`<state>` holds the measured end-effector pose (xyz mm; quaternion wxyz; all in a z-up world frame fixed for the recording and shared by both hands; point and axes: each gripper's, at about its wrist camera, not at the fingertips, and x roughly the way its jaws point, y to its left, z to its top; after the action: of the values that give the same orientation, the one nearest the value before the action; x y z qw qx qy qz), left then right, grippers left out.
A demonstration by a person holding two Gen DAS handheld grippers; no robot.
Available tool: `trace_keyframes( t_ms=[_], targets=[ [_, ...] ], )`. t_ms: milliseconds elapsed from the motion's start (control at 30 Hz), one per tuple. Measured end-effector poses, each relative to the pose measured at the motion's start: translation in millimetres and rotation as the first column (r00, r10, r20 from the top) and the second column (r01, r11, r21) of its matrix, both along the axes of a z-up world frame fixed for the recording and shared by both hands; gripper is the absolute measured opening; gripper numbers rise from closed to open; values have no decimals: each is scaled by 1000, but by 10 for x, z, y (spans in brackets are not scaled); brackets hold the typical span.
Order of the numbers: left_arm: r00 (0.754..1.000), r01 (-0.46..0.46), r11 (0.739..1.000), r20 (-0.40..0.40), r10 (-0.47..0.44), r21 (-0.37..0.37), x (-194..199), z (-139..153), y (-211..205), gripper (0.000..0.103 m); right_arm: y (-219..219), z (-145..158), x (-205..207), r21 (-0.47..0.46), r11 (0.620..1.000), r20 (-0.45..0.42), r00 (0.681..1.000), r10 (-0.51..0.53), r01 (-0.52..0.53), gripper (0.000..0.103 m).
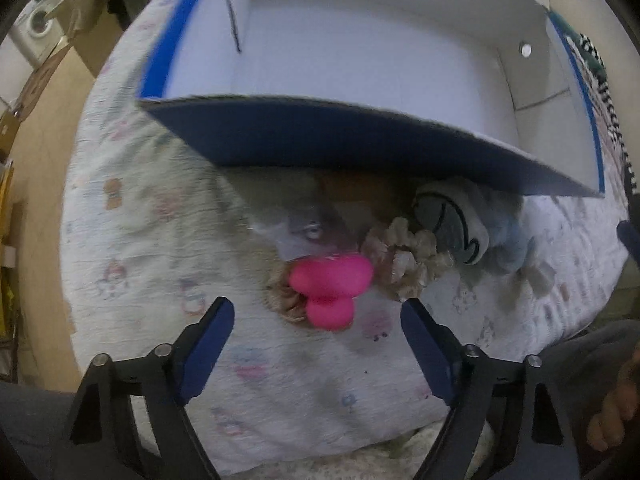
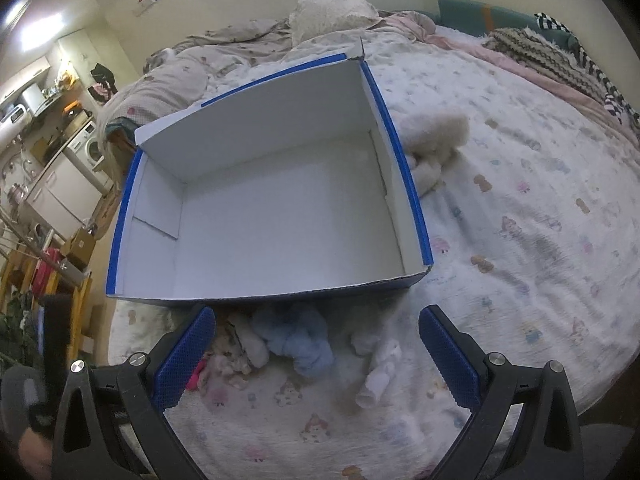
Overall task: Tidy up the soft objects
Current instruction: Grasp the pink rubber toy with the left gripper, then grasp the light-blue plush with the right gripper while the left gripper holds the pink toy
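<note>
Both grippers, left (image 1: 316, 332) and right (image 2: 316, 344), hang spread and holding nothing over soft toys (image 1: 330, 284) heaped on the bed (image 2: 520, 240) just before the box (image 2: 416, 216), which has nothing inside, so sorting looks unstarted.

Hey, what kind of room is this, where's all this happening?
Most likely a bedroom in a small flat. The box sits on a bed with a printed sheet, a rumpled duvet and a pillow behind it. A washing machine stands beyond the bed's edge.
</note>
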<state>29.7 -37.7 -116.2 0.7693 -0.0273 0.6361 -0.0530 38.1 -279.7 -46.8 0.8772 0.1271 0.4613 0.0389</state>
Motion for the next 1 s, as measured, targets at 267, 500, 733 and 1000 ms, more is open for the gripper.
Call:
trace_keyframes(
  t_ms=[267, 500, 733, 1000],
  targets=[
    [1000, 10, 1000, -20, -10, -11, 104, -138, -106, 36, 27, -49, 36, -14, 1000, -21, 1000, 13, -13, 103],
    [999, 51, 995, 4, -51, -81, -155, 218, -38, 35, -49, -150, 114, 51, 999, -73, 997, 21, -17, 103],
    [998, 23, 993, 66, -16, -112, -226, 667, 313, 35, -161, -307, 209, 239, 971, -169, 985, 30, 12, 88],
    [985, -123, 990, 112, 130, -66, -40, 641, 719, 35, 92, -651, 408, 271, 963, -320, 943, 90, 0, 88]
  ],
)
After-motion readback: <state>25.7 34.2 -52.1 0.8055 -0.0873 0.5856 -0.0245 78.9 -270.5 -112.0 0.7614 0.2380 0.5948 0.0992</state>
